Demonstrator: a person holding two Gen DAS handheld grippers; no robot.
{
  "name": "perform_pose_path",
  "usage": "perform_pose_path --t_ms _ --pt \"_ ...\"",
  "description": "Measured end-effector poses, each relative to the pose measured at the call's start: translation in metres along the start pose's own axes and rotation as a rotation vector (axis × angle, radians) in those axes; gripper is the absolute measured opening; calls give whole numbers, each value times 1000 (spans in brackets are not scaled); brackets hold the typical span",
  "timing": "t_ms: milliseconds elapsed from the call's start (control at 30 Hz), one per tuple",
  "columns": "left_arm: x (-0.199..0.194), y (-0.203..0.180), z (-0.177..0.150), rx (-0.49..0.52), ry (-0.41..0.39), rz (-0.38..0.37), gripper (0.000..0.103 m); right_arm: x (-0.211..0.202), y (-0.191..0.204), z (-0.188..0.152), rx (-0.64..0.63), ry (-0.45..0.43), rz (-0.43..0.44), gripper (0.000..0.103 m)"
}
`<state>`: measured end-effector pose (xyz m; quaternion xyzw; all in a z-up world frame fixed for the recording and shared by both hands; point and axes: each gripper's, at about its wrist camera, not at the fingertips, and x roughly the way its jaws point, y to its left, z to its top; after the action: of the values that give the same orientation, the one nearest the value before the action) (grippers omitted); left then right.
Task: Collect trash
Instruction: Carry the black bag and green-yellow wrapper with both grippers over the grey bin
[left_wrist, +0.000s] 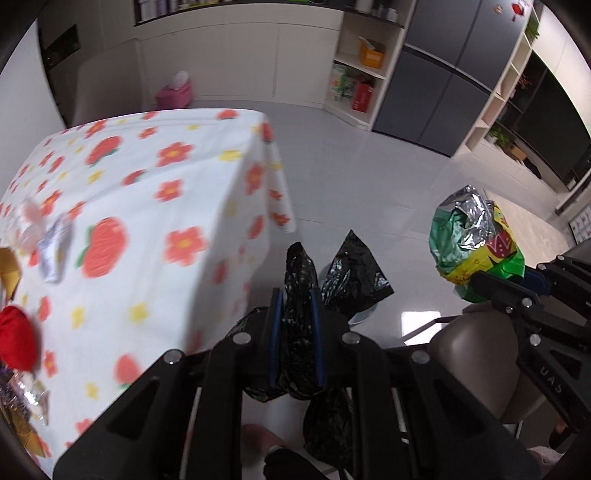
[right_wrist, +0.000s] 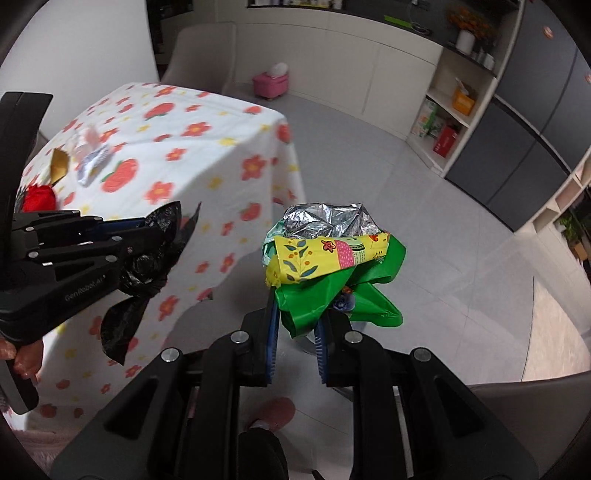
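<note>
Trash wrapper (right_wrist: 332, 266) clamped in right tool (right_wrist: 295, 325)

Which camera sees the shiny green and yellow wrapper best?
The right wrist view: the crumpled wrapper fills the middle, clamped in the right gripper. The left wrist view shows it smaller, off at the right edge.

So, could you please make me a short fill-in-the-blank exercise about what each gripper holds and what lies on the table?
1. The left gripper is shut on a crumpled ____ plastic bag.
2. The right gripper holds a bundle of wrappers whose upper part is shiny ____ foil.
3. The tablecloth is printed with flowers and ____.
4. More trash, such as a red item, lies on the ____.

Missing words: black; silver; strawberries; table
</note>
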<state>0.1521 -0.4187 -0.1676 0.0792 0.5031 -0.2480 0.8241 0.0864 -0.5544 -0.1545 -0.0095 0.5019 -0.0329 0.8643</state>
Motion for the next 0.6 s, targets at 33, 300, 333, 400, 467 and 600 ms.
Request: perform_pose_path --t_ms 33,300,333,400,467,600 --pt "7 -11 4 12 3 -7 15 5 -14 -2 12 3 -5 16" --pt "110 -72 20 102 89 -62 16 83 -76 -33 93 94 -30 16" --pt "127 -76 21 111 103 -68 16 101 -82 -39 103 105 -29 16" --pt "167 -84 22 138 125 -80 16 134 -90 -51 115 118 -30 16" --pt "212 -90 22 171 142 -77 16 174 -95 -63 126 138 -33 16" --pt "296 -97 15 225 149 -51 16 265 -103 -89 156 172 -23 16"
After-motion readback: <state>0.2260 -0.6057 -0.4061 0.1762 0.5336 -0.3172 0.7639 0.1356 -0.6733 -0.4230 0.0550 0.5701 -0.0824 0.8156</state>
